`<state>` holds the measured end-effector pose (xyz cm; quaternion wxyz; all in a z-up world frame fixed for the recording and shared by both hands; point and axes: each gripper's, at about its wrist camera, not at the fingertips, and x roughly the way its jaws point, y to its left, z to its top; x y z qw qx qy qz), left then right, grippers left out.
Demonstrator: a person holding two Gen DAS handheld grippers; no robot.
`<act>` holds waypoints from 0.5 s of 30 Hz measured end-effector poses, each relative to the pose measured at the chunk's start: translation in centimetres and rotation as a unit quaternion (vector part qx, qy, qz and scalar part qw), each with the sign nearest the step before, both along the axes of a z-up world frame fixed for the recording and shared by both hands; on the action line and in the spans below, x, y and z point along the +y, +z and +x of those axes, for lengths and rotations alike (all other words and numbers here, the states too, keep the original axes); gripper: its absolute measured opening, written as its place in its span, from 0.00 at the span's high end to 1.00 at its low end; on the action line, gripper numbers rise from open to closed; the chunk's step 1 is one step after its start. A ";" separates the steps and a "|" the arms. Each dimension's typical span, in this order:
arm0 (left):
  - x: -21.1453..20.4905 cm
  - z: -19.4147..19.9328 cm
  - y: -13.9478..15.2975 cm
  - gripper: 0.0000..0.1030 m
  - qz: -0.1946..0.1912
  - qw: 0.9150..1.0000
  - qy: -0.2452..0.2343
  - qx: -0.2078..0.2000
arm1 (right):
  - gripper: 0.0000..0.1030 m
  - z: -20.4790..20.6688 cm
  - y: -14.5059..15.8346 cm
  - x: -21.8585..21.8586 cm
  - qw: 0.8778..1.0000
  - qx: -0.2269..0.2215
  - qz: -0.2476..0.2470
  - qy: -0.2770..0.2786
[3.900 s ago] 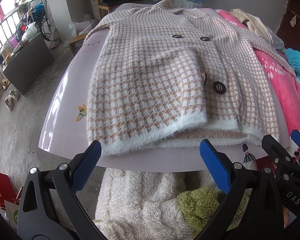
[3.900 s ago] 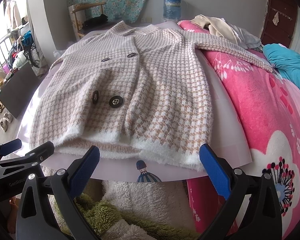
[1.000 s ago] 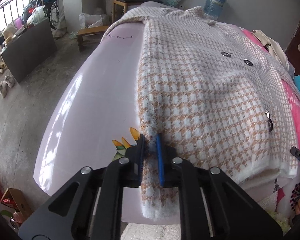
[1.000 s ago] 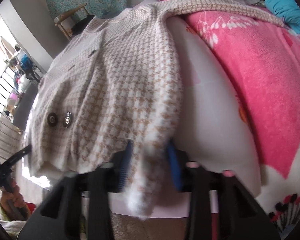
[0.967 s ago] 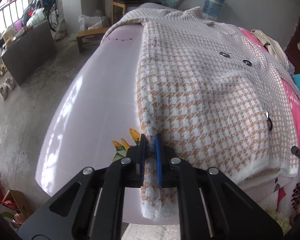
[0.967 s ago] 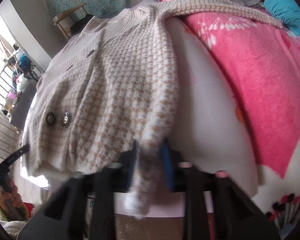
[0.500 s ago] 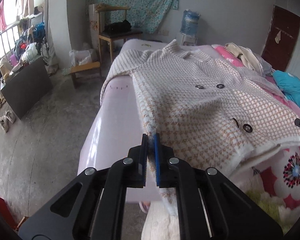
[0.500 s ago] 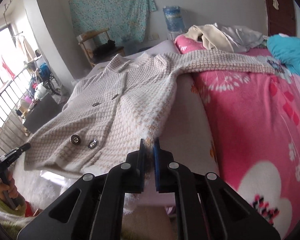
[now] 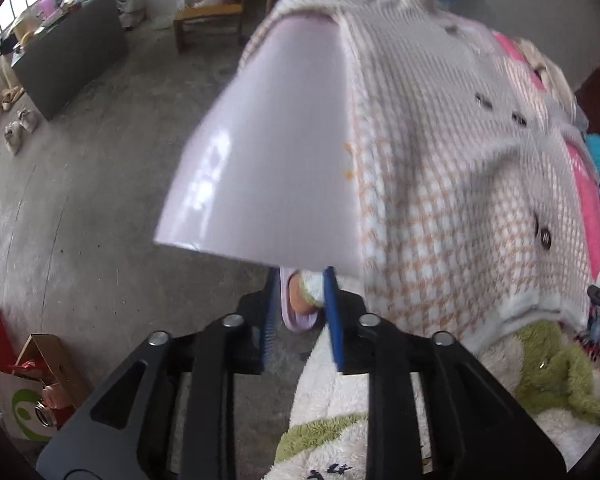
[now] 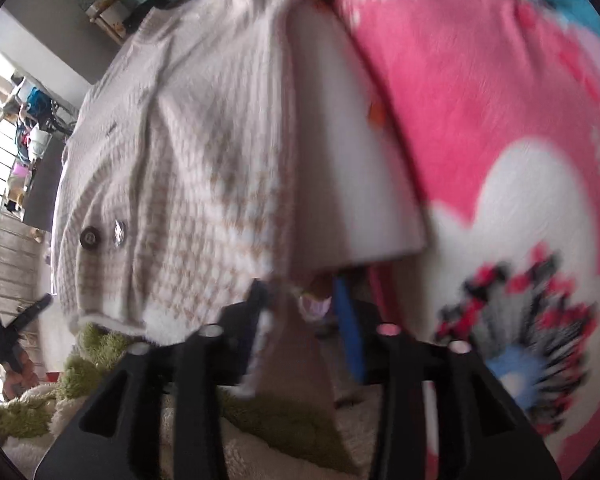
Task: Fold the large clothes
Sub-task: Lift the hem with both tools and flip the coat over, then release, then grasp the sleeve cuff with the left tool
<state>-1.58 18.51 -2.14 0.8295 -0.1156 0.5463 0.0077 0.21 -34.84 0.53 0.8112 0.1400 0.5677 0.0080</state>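
Observation:
A tan-and-white houndstooth knit coat (image 9: 440, 168) with dark buttons lies spread on a glossy lilac board (image 9: 268, 148); it also shows in the right wrist view (image 10: 188, 176). My left gripper (image 9: 300, 300) is open by a narrow gap and empty, just off the board's near edge, beside the coat's left hem. My right gripper (image 10: 300, 304) is open and empty below the board's near right corner, next to the coat's right hem. Both views are blurred.
A pink flowered blanket (image 10: 480, 100) covers the bed to the right. A white and green fluffy garment (image 9: 540, 368) and a slippered foot (image 9: 300, 304) are below the board's edge. Concrete floor (image 9: 80, 200), a grey cabinet (image 9: 68, 60) and a chair are to the left.
Both grippers were shut on the coat's side edges, lifted half a second ago; now both have let go, opened and dropped below the board's near edge. The coat lies flat.

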 end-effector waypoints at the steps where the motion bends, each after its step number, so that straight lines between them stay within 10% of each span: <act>1: 0.7 0.2 0.8 0.67 0.002 1.000 0.005 -0.012 | 0.52 0.4 1.1 0.0 1.000 -0.012 -0.023 0.002; 11: 2.5 13.2 6.9 0.32 -0.014 0.990 0.048 -0.136 | 0.28 12.2 8.2 9.9 0.976 -0.177 -0.053 0.117; 15: 5.9 19.6 5.2 0.32 -0.096 0.982 0.115 -0.113 | 0.28 17.7 7.6 16.4 0.965 -0.193 0.001 0.178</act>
